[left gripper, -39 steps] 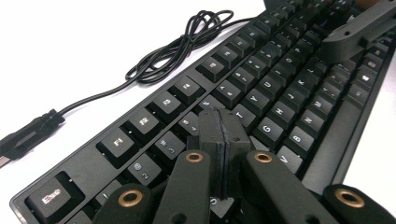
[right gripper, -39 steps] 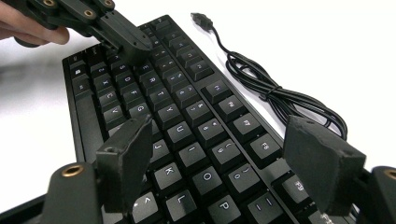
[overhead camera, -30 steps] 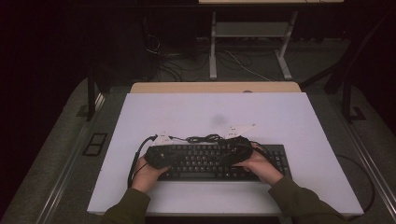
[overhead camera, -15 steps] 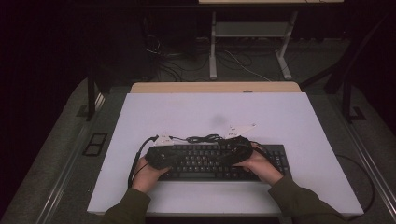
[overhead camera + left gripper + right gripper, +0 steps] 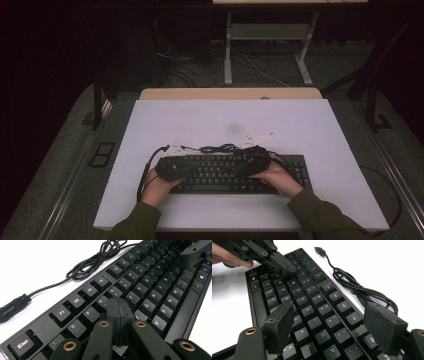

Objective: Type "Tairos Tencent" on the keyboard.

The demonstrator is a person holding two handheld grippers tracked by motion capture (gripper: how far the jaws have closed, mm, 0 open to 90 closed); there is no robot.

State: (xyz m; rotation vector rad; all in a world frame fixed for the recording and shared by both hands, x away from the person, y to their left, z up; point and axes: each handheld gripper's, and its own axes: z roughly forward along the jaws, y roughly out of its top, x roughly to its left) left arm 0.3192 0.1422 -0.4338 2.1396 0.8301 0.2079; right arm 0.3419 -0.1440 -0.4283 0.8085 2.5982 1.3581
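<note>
Left gripper view: fingers closed over keyboard | right fingers open above keys

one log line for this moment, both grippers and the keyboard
left gripper: shut, tip over number/letter keys | right gripper: open, above keys | keyboard: flat on white table | cable: bundled behind

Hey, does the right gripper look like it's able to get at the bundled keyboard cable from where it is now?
Probably yes. The right gripper hangs open over the keyboard, and the coiled cable lies on bare table just beyond the function-key row, with nothing between. The left gripper is off to the other side.
</note>
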